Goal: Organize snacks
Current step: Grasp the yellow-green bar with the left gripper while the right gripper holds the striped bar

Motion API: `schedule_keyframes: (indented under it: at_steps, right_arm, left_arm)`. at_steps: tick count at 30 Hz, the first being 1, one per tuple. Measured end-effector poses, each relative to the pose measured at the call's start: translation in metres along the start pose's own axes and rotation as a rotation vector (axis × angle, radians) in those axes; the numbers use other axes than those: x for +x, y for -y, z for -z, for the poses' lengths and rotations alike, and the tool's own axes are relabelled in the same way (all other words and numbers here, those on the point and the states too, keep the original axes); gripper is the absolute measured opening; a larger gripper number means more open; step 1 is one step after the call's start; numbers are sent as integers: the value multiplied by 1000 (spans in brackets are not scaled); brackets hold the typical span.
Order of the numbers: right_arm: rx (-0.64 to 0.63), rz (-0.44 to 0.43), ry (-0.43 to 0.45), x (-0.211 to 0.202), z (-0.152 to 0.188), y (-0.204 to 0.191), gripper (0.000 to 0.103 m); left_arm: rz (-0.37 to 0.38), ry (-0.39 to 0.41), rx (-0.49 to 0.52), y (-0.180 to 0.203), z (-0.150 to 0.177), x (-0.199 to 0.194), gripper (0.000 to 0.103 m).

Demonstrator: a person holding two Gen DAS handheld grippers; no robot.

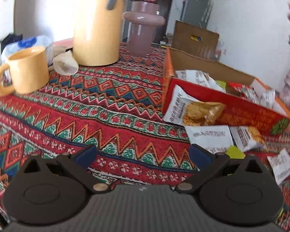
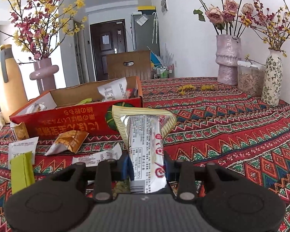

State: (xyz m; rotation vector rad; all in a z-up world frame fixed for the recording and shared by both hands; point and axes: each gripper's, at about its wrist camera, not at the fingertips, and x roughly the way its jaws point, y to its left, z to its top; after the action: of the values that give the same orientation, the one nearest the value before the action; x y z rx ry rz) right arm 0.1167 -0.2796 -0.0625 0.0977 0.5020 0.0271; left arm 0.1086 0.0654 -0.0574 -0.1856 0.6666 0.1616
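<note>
Snack packet in silver-and-cream foil with red lettering [image 2: 145, 147] stands upright at the lower centre of the right wrist view, clamped between the blue pads of the right hand-held gripper [image 2: 146, 169] and held above the patterned red woven tabletop [image 2: 232, 125]. Behind it, at centre left, sits one open red cardboard box with orange print [image 2: 67, 123], and at least two white packets show inside it. In front of the box, at lower left of that view, four loose packets lie on the cloth: one orange-and-white packet [image 2: 69, 142], one long white wrapper [image 2: 98, 157], one white sachet [image 2: 23, 147] and one lime-green packet [image 2: 22, 171]. A fifth packet leans against the box's left corner.

In the left wrist view the left hand-held gripper [image 1: 143, 154] has its jaws spread wide with nothing between them, low over the cloth at bottom centre. One tan ceramic mug [image 1: 28, 69] stands at middle left, with one tall cream jug [image 1: 98, 23] at upper centre and one pink glass vase with a ring-shaped collar [image 1: 143, 29] just to its right.

At the right of the right wrist view stand two more vases, one lilac textured vase [image 2: 228, 58] and one white floral vase [image 2: 271, 77], with one clear lidded jar [image 2: 249, 77] between them.
</note>
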Motion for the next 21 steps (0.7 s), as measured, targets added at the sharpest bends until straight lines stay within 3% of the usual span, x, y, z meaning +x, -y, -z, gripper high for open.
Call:
schedule_keyframes:
  at_steps: [7,10,17,21]
  right_arm:
    - [8,-15,12,-2,1,2,33]
    - [9,-22,18,-4,1,2,33]
    - [16,-42,30,-6,2,5,33]
    - [15,-55,42,-8,3,5,33]
  left_arm:
    - [83,-42,95,49,-8,-22,103]
    - [123,-98,140,78,-9,-23,103]
    - [97,-267,203,126,-3,0,103]
    - [92,-301,222,137,1,5,97]
